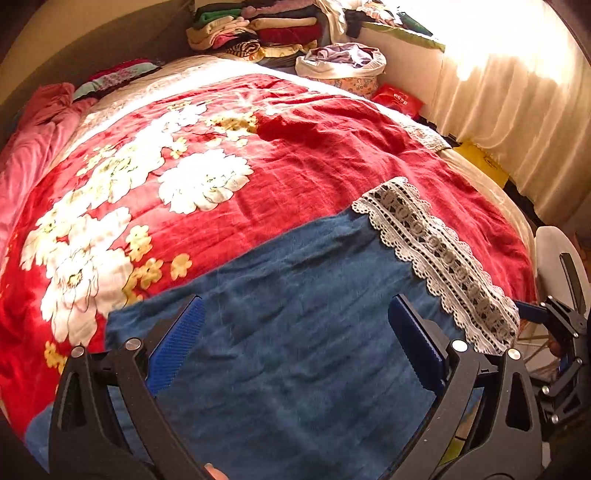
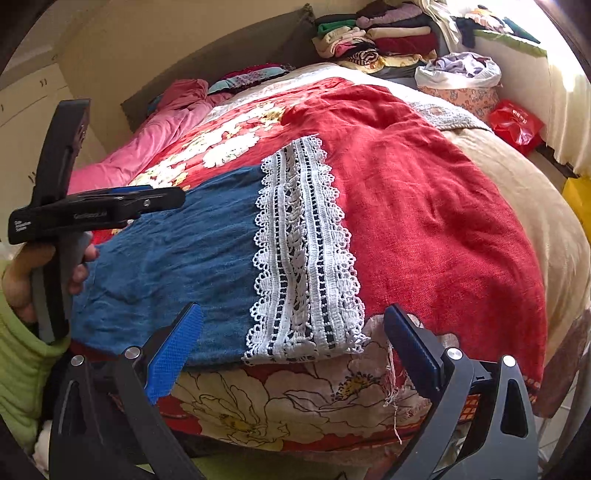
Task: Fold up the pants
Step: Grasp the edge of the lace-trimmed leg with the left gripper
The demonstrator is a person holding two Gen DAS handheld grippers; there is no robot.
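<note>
Pants point(image 1: 295, 332) flat on floral blanket point(image 1: 110, 221); red cloth point(image 2: 424, 221) beside lace hem; both grippers gaping, empty.

**Bed's pretty loaded up right now**

So the bed point(image 2: 546, 206) takes up basically the whole shot. Spread over it is a red flowered blanket point(image 1: 122, 206), and a plain red cloth point(image 2: 424, 206) covers the 3 o'clock half. The blue pants point(image 1: 288, 332) lie flat at 6 o'clock, near the edge, with their white lace hem point(image 2: 303, 251) resting on the red cloth. Over at 9 o'clock there's a bunched-up pink sheet point(image 2: 155, 136). At 12 o'clock sits a big stack of folded clothes point(image 1: 273, 29), and just beside it toward 1 o'clock a flowered basket point(image 1: 343, 70) full of laundry.
</note>
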